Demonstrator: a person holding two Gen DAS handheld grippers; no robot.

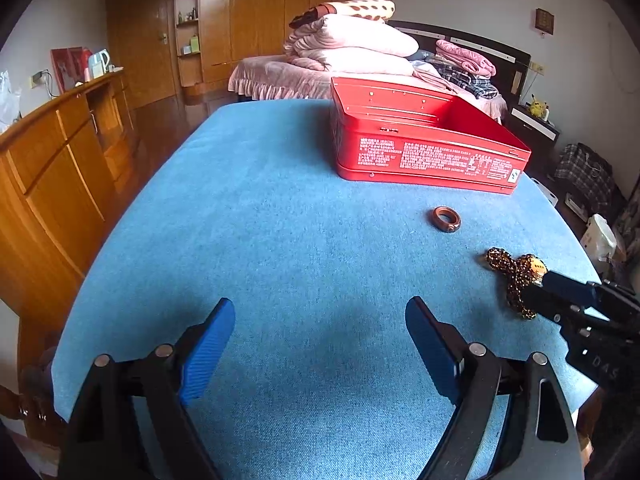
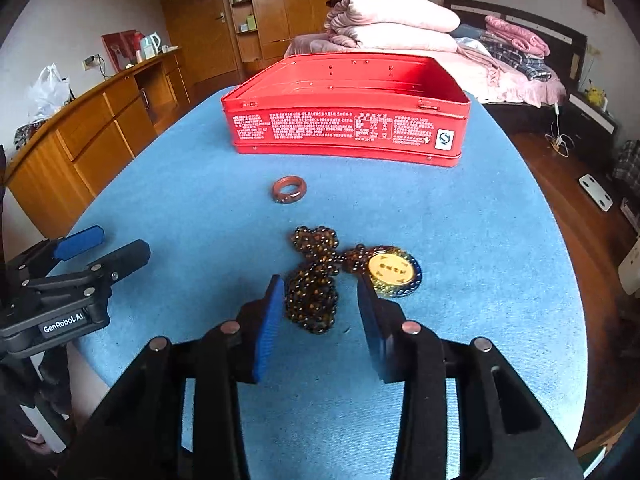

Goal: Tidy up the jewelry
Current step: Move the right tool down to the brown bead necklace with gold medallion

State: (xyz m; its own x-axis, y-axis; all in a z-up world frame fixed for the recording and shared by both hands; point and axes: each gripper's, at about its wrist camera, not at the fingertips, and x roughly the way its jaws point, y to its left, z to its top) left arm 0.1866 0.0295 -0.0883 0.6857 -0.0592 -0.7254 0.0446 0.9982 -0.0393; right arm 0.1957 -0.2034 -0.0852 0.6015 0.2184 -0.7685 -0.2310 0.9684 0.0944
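A brown beaded necklace (image 2: 312,284) with a gold round pendant (image 2: 391,270) lies bunched on the blue table cloth (image 2: 480,240). My right gripper (image 2: 320,292) is open, with its jaws on either side of the bead pile, low over the cloth. A reddish-brown ring bangle (image 2: 289,189) lies beyond it, in front of an open, empty red tin box (image 2: 348,128). My left gripper (image 1: 320,312) is open and empty over bare cloth, left of the jewelry. In the left wrist view the necklace (image 1: 508,268), the bangle (image 1: 446,219) and the box (image 1: 424,148) sit to the right.
A wooden sideboard (image 2: 100,128) runs along the left. A bed with folded pink quilts (image 2: 392,20) stands behind the table. The table's right edge drops to a wooden floor (image 2: 580,208).
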